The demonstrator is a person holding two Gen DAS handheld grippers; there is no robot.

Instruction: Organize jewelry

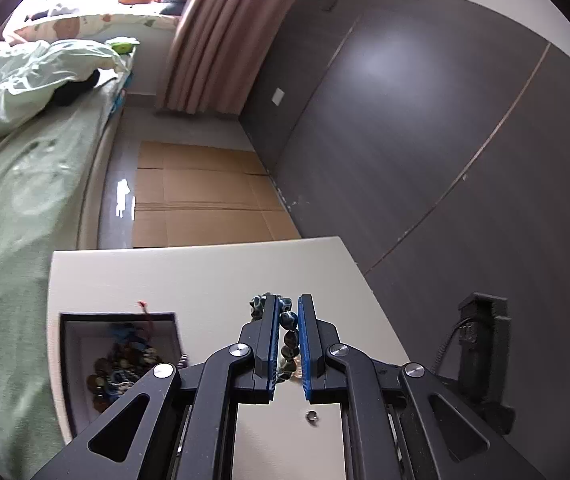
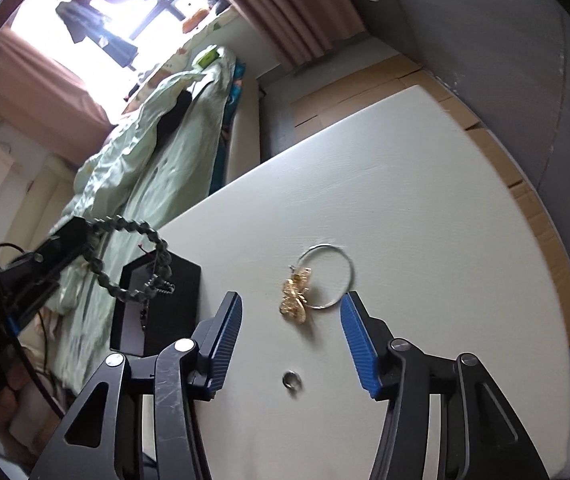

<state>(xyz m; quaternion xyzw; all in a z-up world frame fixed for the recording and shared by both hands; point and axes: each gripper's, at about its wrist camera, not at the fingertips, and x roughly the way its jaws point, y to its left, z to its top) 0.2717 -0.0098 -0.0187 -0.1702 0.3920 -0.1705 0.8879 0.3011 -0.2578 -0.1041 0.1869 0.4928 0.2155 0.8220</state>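
At the far left lies a bed (image 1: 25, 208) with a pale green quilt, running alongside the white tabletop (image 1: 205, 280). Near the tabletop's left edge sits an open dark jewelry box (image 1: 69, 344) with a pale lining, heaped with mixed beads and a red cord that sticks out over its rim. Just right of the box, the left tongs (image 1: 288, 316) are clamped together on a beaded bracelet (image 1: 289, 336) of dark green and blue stones. In the right wrist view the bracelet (image 2: 137, 256) hangs as a loop from those tongs, lifted clear of the tabletop and dangling over the box (image 2: 165, 300).

Further right, a small silver ring (image 2: 293, 381) lies on the bare tabletop, close in front of the right tongs (image 2: 291, 312). These stand apart, their blue pads not pressing on anything. Between and just beyond their tips rests a thin silver hoop (image 2: 327, 276) with a gold butterfly charm (image 2: 296, 294); the right finger's tip is at the hoop's edge, though I cannot tell if it touches. Flattened cardboard (image 1: 205, 200) lies on the floor beyond the tabletop, beside a dark grey wardrobe (image 1: 445, 140).
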